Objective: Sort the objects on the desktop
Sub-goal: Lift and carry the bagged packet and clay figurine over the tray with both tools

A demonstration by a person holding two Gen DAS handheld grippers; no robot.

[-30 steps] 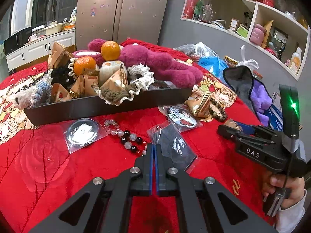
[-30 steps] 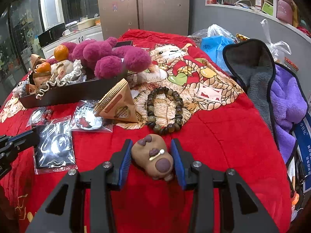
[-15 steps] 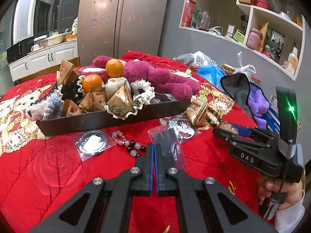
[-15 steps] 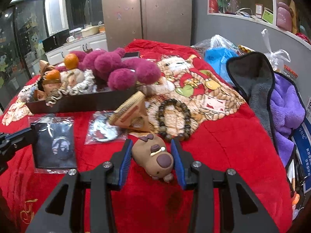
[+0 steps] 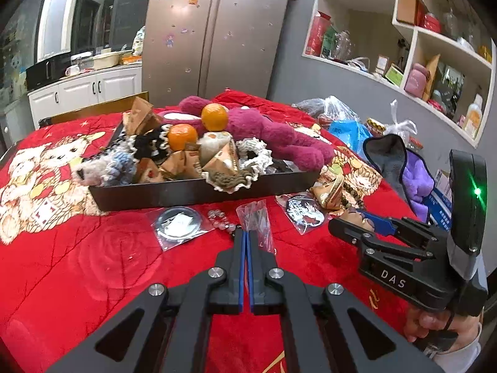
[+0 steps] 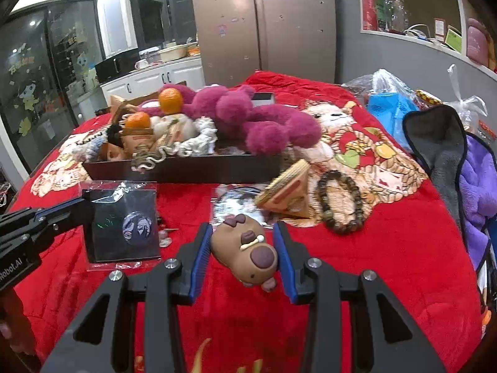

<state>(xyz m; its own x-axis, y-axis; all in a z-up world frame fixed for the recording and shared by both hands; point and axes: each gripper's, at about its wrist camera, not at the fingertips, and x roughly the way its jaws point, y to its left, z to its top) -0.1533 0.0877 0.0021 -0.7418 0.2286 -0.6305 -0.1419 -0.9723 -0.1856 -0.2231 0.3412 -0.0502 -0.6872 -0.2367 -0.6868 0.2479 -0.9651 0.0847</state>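
Note:
My right gripper (image 6: 243, 248) is shut on a brown capybara toy (image 6: 245, 253) and holds it above the red cloth. It shows at the right of the left wrist view (image 5: 357, 219). My left gripper (image 5: 246, 233) is shut and empty, over a dark badge packet (image 5: 256, 219); it enters the right wrist view at the left (image 6: 77, 206). A dark tray (image 5: 198, 191) holds a magenta plush (image 5: 273, 133), two oranges (image 5: 182, 136), paper cones and knitted pieces. The tray (image 6: 186, 168) also shows in the right wrist view.
On the cloth lie a round badge packet (image 5: 180, 222), a glass bead bracelet (image 5: 222, 220), another badge (image 5: 304, 213), a paper cone (image 6: 287, 194), a wooden bead bracelet (image 6: 341, 206) and a dark packet (image 6: 124, 227). Grey and purple towels (image 6: 459, 168) lie at the right.
My right gripper has lifted the capybara toy off the cloth, and its view has tilted up. My left gripper has risen and pulled back, still shut.

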